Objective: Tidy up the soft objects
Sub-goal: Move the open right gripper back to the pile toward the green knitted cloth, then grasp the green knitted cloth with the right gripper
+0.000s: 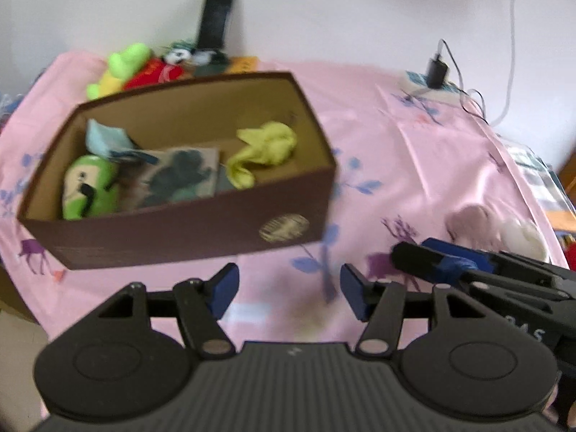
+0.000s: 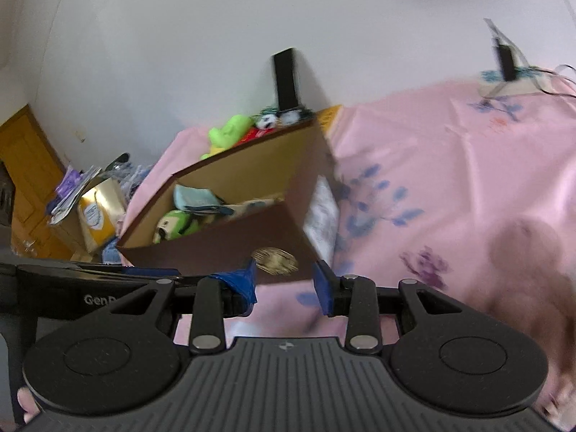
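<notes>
Figure: two hand-held grippers over a bed with a pink printed sheet [image 1: 414, 151], on which a brown cardboard box [image 1: 180, 237] stood open-topped. The box already held a green plush [image 1: 88, 187], a yellow-green soft cloth [image 1: 266, 151], a pale blue cloth [image 1: 106, 136] and a flat printed piece [image 1: 183, 176]. The left gripper [image 1: 289, 291] hovered short of the box's near wall, jaws well apart and empty. The right gripper [image 2: 286, 282] had its jaws set narrower, with nothing seen between the blue pads [image 2: 322, 288].

Loose soft items remained outside the box: a pink-and-white plush [image 1: 493, 232] on the sheet at the right, just beyond the right gripper's fingers [image 1: 446, 257], and a small heap of toys [image 1: 144, 64] behind the box by the wall. The step in hand was judged to be fetching the next item. Done well, the right gripper would need to spread wider before closing on the plush's bulk, grip its middle rather than a limp edge, and lift clear of the box wall before release.

The left wrist view alone showed the box's full interior and the plush in sharp enough form to identify; in the right wrist view that spot was only a blurred brownish patch. The right wrist view alone showed the white label [image 2: 322, 212] on the box's end wall and the clutter [image 2: 90, 201] beside the bed.
</notes>
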Demonstrator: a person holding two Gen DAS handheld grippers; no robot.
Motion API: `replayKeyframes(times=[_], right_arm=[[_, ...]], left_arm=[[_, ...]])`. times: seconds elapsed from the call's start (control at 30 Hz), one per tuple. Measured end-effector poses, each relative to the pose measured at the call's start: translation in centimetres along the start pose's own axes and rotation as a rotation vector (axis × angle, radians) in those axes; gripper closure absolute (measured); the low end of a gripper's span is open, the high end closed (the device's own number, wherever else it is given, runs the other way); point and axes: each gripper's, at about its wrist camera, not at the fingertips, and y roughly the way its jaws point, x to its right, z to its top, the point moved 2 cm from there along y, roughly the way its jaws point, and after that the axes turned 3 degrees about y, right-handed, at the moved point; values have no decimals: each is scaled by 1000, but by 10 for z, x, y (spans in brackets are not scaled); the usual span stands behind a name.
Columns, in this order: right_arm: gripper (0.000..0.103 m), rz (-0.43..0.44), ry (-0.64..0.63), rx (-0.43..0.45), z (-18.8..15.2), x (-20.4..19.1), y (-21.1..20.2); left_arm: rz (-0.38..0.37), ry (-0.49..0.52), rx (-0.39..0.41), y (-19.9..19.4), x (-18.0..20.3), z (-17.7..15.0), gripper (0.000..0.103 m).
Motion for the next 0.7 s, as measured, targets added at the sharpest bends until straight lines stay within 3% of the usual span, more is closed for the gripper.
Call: replayKeyframes(times=[0.13, 0.43, 0.53, 0.7], right_arm=[[86, -58, 10, 39, -11, 27, -27], [89, -178, 148, 52, -17, 98, -83], [90, -177, 195, 29, -21, 113, -97], [90, -93, 261, -71, -33, 123, -111]], left_arm=[[-40, 56, -3, 7, 21, -6, 43], [-261, 133, -78, 27, 66, -20, 43], [-342, 170, -115, 30, 79, -26, 42], [-452, 213, -180, 33, 96, -39, 41]])
